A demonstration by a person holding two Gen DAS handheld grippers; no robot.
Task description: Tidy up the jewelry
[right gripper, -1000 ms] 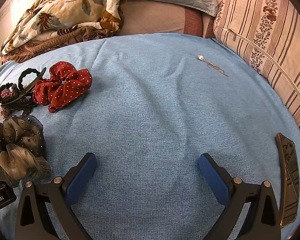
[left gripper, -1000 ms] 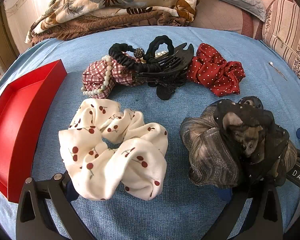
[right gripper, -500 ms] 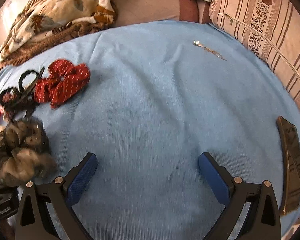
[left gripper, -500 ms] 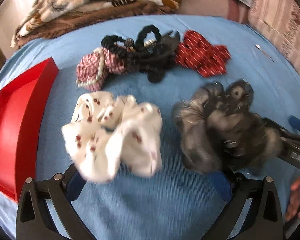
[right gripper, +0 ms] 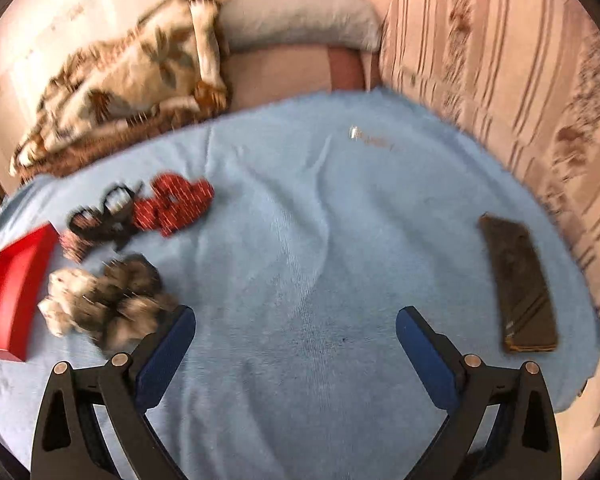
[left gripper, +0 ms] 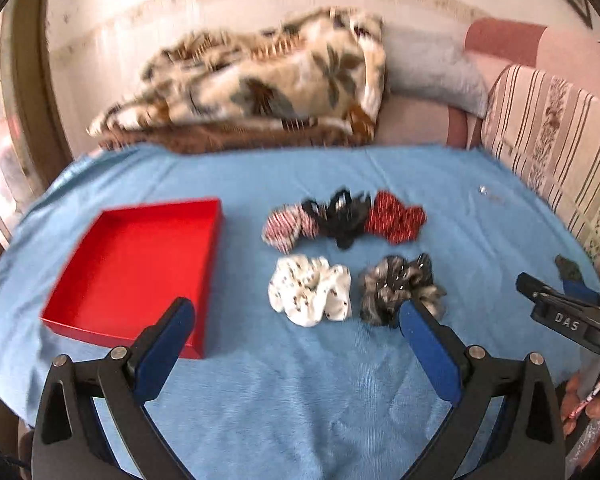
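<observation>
Left wrist view takes in the whole red tray [left gripper: 140, 264], which the right wrist view cuts to a sliver at its left edge; nothing lies in it. Only the right view shows the dark flat case [right gripper: 518, 286] near the blue cloth's [right gripper: 300, 240] right side. The left gripper [left gripper: 294, 330] hovers above the cloth with its jaws apart and nothing between them; the right gripper [right gripper: 296, 334] is likewise spread and empty, and its tip shows at the left view's right edge, above a hand [left gripper: 588, 404]. Just past the left fingers lie the white scrunchie [left gripper: 310, 294] and the grey scrunchie [left gripper: 400, 290], side by side, right of the tray. Behind them sit a plaid scrunchie [left gripper: 286, 226], a black clip [left gripper: 342, 216] and a red scrunchie [left gripper: 396, 218], bunched in a row. Farther right, apart, a small chain [right gripper: 370, 140] blurs. A folded floral blanket [left gripper: 260, 84] and a pillow [left gripper: 432, 70] lie beyond the cloth.
</observation>
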